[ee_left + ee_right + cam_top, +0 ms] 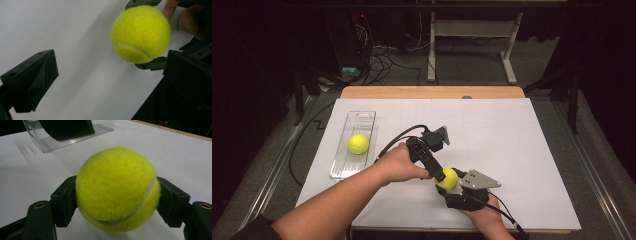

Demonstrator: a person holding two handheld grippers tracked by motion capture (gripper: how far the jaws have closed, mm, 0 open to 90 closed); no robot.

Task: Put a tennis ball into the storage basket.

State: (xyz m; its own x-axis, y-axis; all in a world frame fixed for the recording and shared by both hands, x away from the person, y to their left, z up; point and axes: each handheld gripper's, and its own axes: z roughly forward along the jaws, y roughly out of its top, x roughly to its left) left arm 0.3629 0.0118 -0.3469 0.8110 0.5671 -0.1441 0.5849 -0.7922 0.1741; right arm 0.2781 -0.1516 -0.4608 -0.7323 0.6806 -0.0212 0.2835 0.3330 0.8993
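High view: wooden counter point(432, 92) covered by a white paper sheet point(512, 150), with two fuzzy yellow-green tennis balls.
Held ball: tennis ball point(447, 178) near the sheet's 6 o'clock edge, gripped between both jaws of the right tongs point(451, 186).
Right gripper view: jaws closed against opposite sides of this ball point(117, 190), at 9 and 3 o'clock.
Left tongs point(438, 172): jaws spread wide, holding nothing; tips just beside the held ball.
Left gripper view: held ball point(140, 34) at 1 o'clock, between the spread jaws.
Second ball point(358, 144): lying in a clear ribbed plastic tray point(343, 167) at the sheet's 9 o'clock side, well apart.
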